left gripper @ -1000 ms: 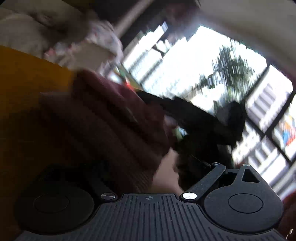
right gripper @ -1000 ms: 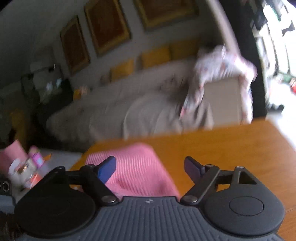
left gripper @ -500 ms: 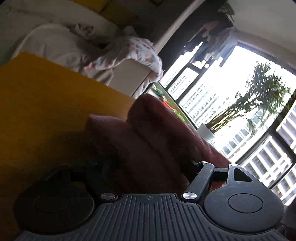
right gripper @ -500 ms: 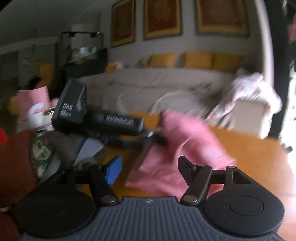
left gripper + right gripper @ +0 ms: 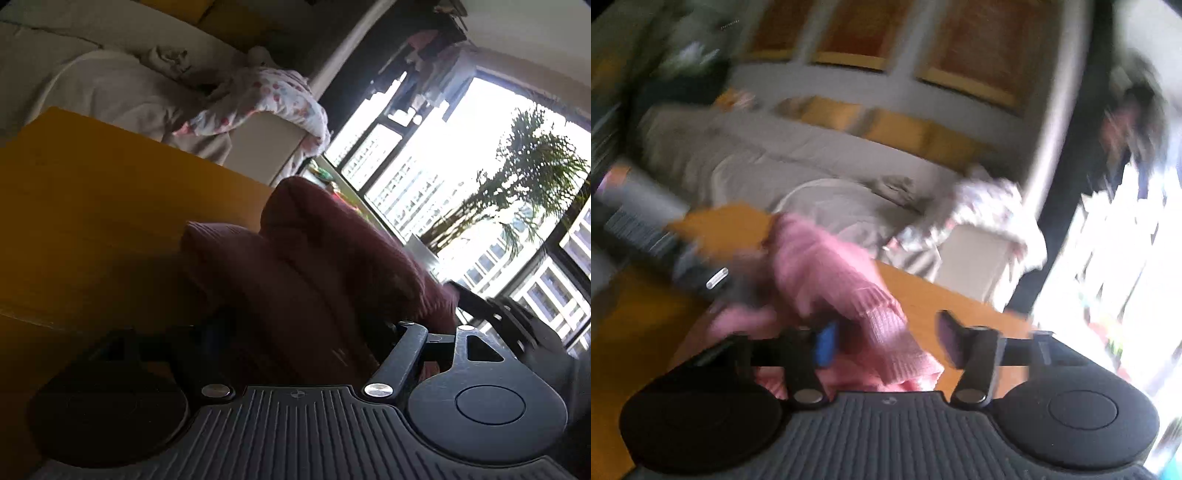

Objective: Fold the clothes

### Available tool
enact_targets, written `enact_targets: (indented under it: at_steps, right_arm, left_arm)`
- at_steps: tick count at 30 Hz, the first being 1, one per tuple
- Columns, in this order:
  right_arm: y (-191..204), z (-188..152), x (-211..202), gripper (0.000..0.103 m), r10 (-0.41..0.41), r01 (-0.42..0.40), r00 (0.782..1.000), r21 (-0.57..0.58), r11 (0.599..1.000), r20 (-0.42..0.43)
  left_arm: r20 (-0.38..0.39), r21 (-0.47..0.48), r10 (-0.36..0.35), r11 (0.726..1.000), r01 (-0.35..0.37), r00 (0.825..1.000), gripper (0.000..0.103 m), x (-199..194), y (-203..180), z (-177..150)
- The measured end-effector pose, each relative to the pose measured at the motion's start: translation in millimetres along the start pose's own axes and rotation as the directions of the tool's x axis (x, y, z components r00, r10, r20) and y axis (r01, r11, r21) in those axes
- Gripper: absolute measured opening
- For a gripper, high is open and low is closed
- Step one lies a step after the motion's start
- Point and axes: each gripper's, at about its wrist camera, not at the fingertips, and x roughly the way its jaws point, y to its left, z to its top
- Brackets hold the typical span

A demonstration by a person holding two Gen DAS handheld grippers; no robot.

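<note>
Pink knit garment (image 5: 827,280) is bunched on the wooden table (image 5: 960,299), its ribbed end lying between the right gripper (image 5: 886,341) jaws — closing, not yet pinching. Left gripper (image 5: 310,332) is also closing around folds — grip cannot be told.

Orange-brown wooden table (image 5: 960,306), smooth top, far edge facing a beige sofa. Directly on it: a pink ribbed knit sweater (image 5: 827,273), bunched into thick folds, lying near the near edge; dark red in the shaded left wrist view (image 5: 314,266). Otherwise bare wood around it.
</note>
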Motion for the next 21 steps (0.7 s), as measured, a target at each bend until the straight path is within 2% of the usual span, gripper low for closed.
enact_targets:
  at_steps: [2,5,6,7,8,9,11,14,15,16,18,19,21]
  right_arm:
    - [-18.2,1.8,8.1,0.044,0.052,-0.050,0.999,0.154,0.987,-0.009]
    - [-49.0,0.0,11.0,0.045,0.160,-0.160,0.987,0.373,0.914,0.032]
    - [-48.7,-1.2,10.5,0.045,0.149,-0.150,0.988,0.367,0.918,0.031]
    - [-45.8,-2.8,9.4,0.052,0.130,-0.131,0.991,0.339,0.932,0.025]
    - [-38.3,-4.5,10.3,0.059,0.113,-0.111,0.994,0.261,0.959,0.010]
    - [-27.0,-8.0,10.6,0.062,0.099,-0.096,0.995,0.154,0.983,-0.015]
    - [-9.4,-13.2,5.8,0.064,0.098,-0.096,0.995,0.041,0.995,-0.032]
    - [4.3,-10.8,-5.3,0.063,0.051,-0.050,0.999,-0.012,0.999,0.015]
    - [-1.1,-5.1,-4.9,0.059,0.025,-0.026,0.999,0.038,0.999,0.040]
    - [-14.3,2.1,-6.5,0.053,0.013,-0.022,0.998,0.147,0.989,0.067]
    - [-48.5,16.9,-12.9,0.051,-0.008,-0.042,0.991,0.380,0.924,0.130]
    - [-59.9,22.8,-19.6,0.051,-0.032,-0.040,0.987,0.432,0.901,0.159]
    - [-66.5,34.7,-29.4,0.051,-0.056,-0.026,0.980,0.407,0.913,0.189]
  left_arm:
    - [-0.004,0.007,-0.001,1.000,0.001,1.000,0.072,0.2,-1.2,-0.9]
    - [-0.005,0.000,-0.001,1.000,0.001,1.000,0.072,0.5,-0.5,-0.2]
    - [-0.005,-0.004,-0.001,1.000,0.001,1.000,0.073,0.6,-0.1,0.2]
    - [-0.006,-0.006,-0.001,1.000,0.001,1.000,0.074,0.8,0.3,0.4]
    - [-0.005,-0.007,0.001,1.000,-0.001,1.000,0.075,0.7,0.3,0.5]
    - [-0.004,-0.008,0.003,1.000,-0.003,1.000,0.076,0.5,0.1,0.5]
    - [-0.003,-0.011,0.004,1.000,-0.004,1.000,0.077,0.1,0.2,0.5]
    - [-0.003,-0.016,0.005,1.000,-0.005,1.000,0.077,0.1,0.1,0.4]
    - [-0.004,-0.017,0.006,1.000,-0.006,1.000,0.078,0.2,-0.1,0.4]
    - [-0.005,-0.018,0.006,1.000,-0.006,1.000,0.078,0.3,-0.2,0.4]
    - [-0.005,-0.021,0.005,1.000,-0.005,1.000,0.079,-0.1,-0.1,0.6]
    - [-0.005,-0.026,0.004,1.000,-0.004,1.000,0.080,-0.1,0.7,0.7]
    - [-0.006,-0.033,0.002,0.999,-0.002,1.000,0.080,0.1,2.2,0.9]
